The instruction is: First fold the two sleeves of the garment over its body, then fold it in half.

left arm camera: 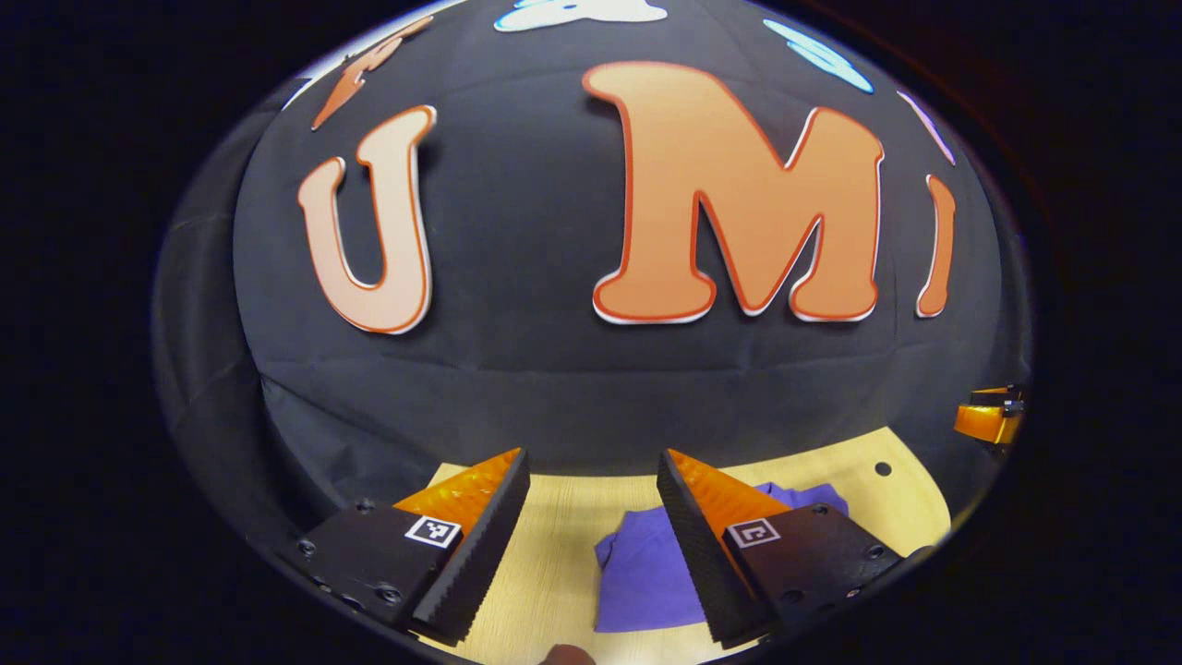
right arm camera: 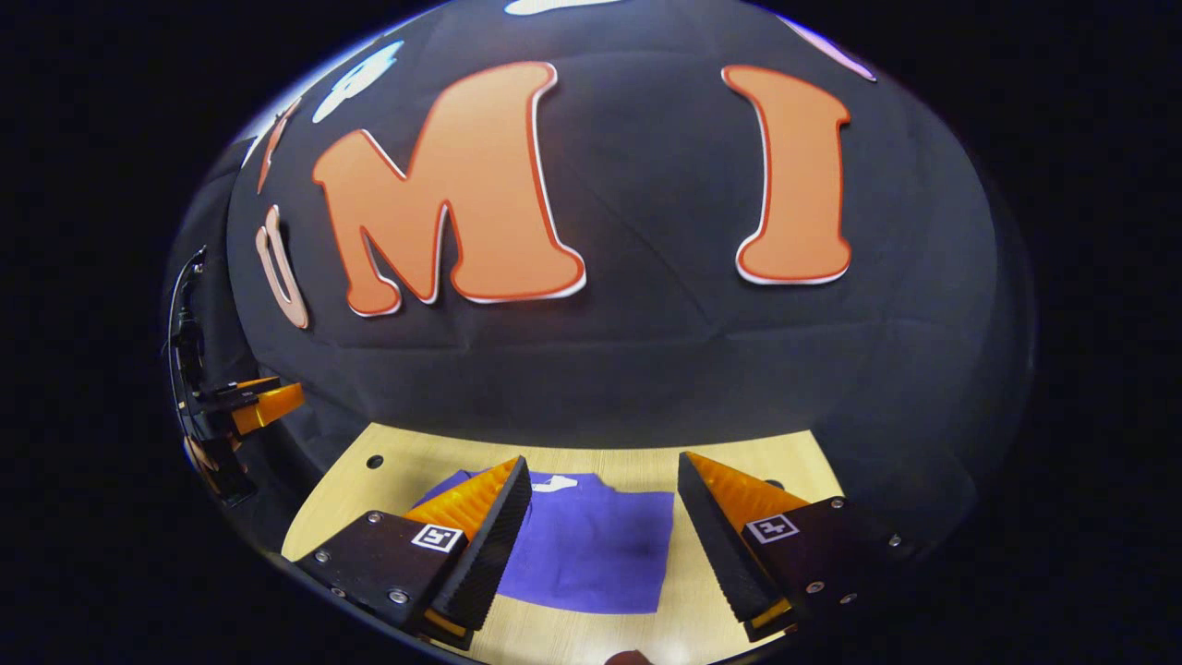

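A purple garment (left arm camera: 642,577) lies folded into a compact rectangle on the light wooden table (left arm camera: 563,536). In the left gripper view it sits low and right of centre, partly behind the right finger. My left gripper (left arm camera: 594,466) hangs above the table, open, with nothing between its fingers. In the right gripper view the garment (right arm camera: 596,545) lies flat, a white neck label at its far edge. My right gripper (right arm camera: 605,471) hovers above it, open and empty. The other gripper (right arm camera: 249,406) shows at the far left edge of that view.
The black cloth wall (left arm camera: 572,388) closes off the table's far side. Small round holes sit in the tabletop (right arm camera: 374,461) near its far edge. Bare wood surrounds the garment. The other gripper (left arm camera: 988,420) shows at the right edge of the left gripper view.
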